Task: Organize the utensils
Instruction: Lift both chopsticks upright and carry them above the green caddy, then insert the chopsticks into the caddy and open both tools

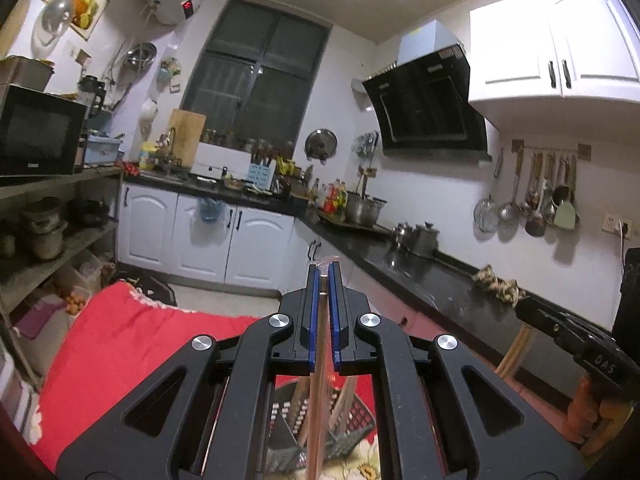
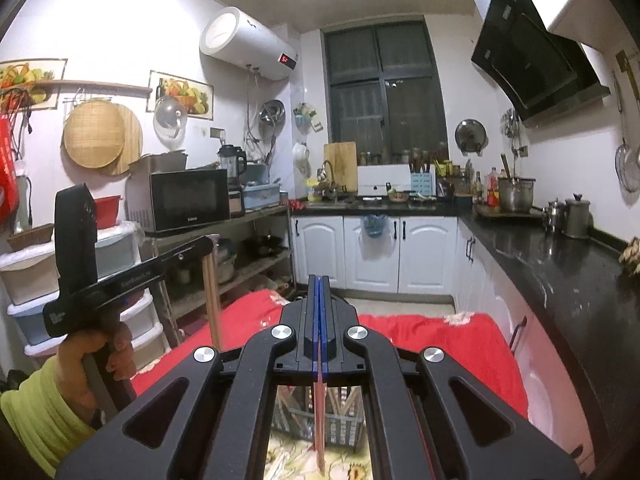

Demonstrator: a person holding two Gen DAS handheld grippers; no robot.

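Red-covered surface below, dark slotted basket sitting on it. Left tongs clamped on pale chopsticks hanging over the basket; right tongs clamped on a reddish chopstick. Transfer step, likely; next needs lowering into a compartment. Basket interior mostly hidden by the frames.

Ahead of both claws the air is open above the red floral cloth toward the white cabinet doors. A dark perforated basket holding chopsticks stands directly below. The black stone desk hems the right side, and open metal shelving the left.
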